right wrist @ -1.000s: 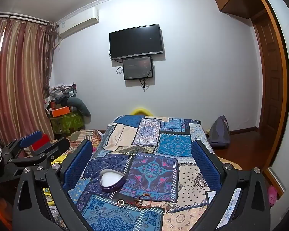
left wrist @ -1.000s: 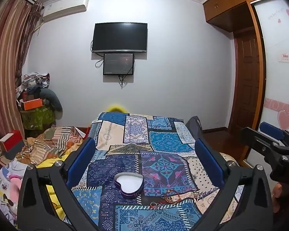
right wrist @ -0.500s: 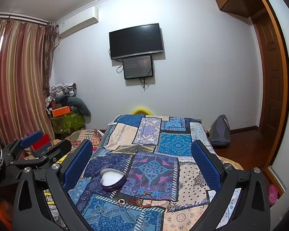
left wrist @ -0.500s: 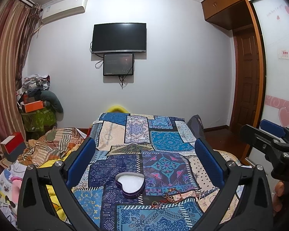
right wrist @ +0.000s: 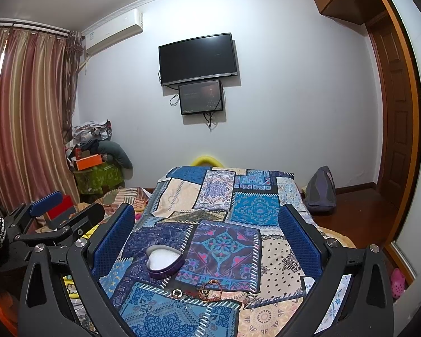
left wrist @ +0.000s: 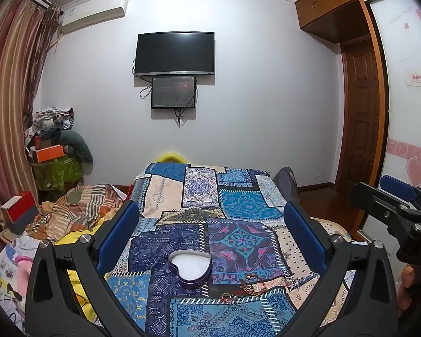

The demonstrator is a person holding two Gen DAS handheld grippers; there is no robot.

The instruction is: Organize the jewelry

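A heart-shaped purple tin (left wrist: 190, 269) (right wrist: 164, 261) with white lining lies open on the patchwork bedspread (left wrist: 238, 205) (right wrist: 255, 205). Just in front of it and to the right rest a bracelet (left wrist: 252, 280) (right wrist: 210, 286) and a small ring (left wrist: 226, 296) (right wrist: 178, 293). My left gripper (left wrist: 210, 224) hovers above the bed, open, nothing between its blue pads. My right gripper (right wrist: 206, 223) is likewise open and empty over the bed. Each gripper shows in the other's view: the right one (left wrist: 390, 205) at the right edge, the left one (right wrist: 59, 213) at the left.
Crumpled striped bedding (left wrist: 78, 210) and boxes lie left of the bed. A pile of clothes with an orange box (right wrist: 88, 161) stands in the far left corner by the curtain. A dark bag (right wrist: 321, 193) sits on the floor to the right, near the wooden door.
Both views have shifted only slightly; the tin and jewelry sit a little further right in the left wrist view. Both grippers stay open.
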